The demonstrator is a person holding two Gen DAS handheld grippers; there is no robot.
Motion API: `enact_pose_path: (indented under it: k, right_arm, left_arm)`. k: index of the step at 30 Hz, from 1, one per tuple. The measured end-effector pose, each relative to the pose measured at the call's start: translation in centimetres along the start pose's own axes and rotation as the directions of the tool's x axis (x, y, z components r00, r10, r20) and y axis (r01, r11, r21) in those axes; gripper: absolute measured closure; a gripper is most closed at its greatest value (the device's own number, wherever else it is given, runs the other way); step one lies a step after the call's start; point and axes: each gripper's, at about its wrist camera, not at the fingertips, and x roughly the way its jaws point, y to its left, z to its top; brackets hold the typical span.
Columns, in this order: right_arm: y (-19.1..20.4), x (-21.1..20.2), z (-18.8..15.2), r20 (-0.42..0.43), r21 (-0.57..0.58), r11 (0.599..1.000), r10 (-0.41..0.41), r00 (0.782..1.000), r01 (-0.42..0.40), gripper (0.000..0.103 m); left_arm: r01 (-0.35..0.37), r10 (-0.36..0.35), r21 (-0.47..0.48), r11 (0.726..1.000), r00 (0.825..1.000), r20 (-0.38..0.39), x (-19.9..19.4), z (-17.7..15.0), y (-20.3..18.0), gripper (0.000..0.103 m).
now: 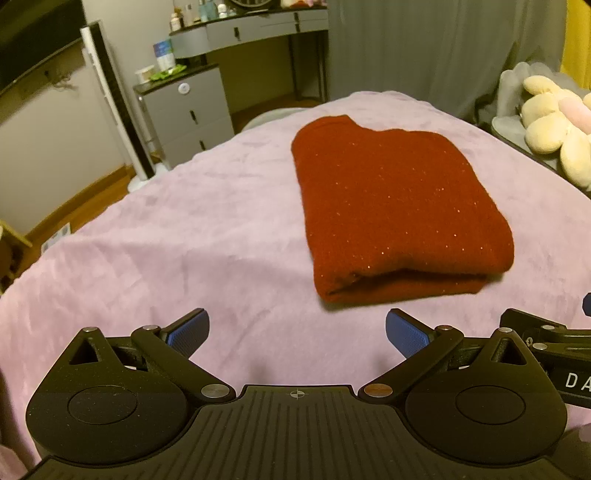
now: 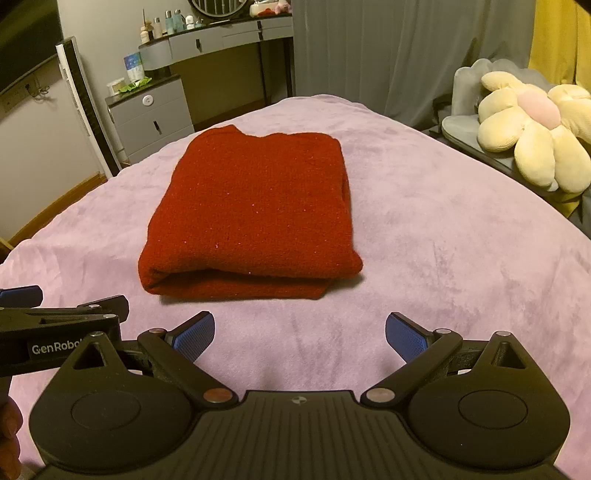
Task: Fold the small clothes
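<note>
A dark red knit garment (image 1: 395, 206) lies folded into a thick rectangle on the lilac blanket (image 1: 166, 240). It also shows in the right wrist view (image 2: 255, 214), its folded edge toward me. My left gripper (image 1: 297, 332) is open and empty, hovering just in front of the garment's near left corner. My right gripper (image 2: 299, 334) is open and empty, in front of the garment's near right corner. Neither gripper touches the cloth. Part of the right gripper shows at the left wrist view's right edge (image 1: 546, 336), and the left gripper at the right wrist view's left edge (image 2: 62, 317).
The blanket covers a bed (image 2: 461, 258). A grey drawer unit (image 1: 184, 110) and a grey dressing table with bottles (image 1: 258, 26) stand beyond the far left. A yellow flower cushion (image 2: 532, 122) sits on a grey chair at the right. Grey curtains (image 2: 369, 48) hang behind.
</note>
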Motion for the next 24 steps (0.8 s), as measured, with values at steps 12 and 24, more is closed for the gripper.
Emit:
enact_pose_path:
  k: [12, 24]
  right_arm:
    - [-0.12, 0.04, -0.02, 0.001, 0.003, 1.0, -0.005, 1.0, 0.005, 0.004]
    - [-0.18, -0.17, -0.06, 0.011, 0.009, 1.0, -0.007, 1.0, 0.007, 0.004]
  left_arm:
    - [0.007, -0.007, 0.01, 1.0, 1.0, -0.001, 0.05, 0.13, -0.14, 0.0]
    - [0.006, -0.007, 0.032, 0.999, 1.0, 0.03, -0.5, 0.48, -0.71, 0.0]
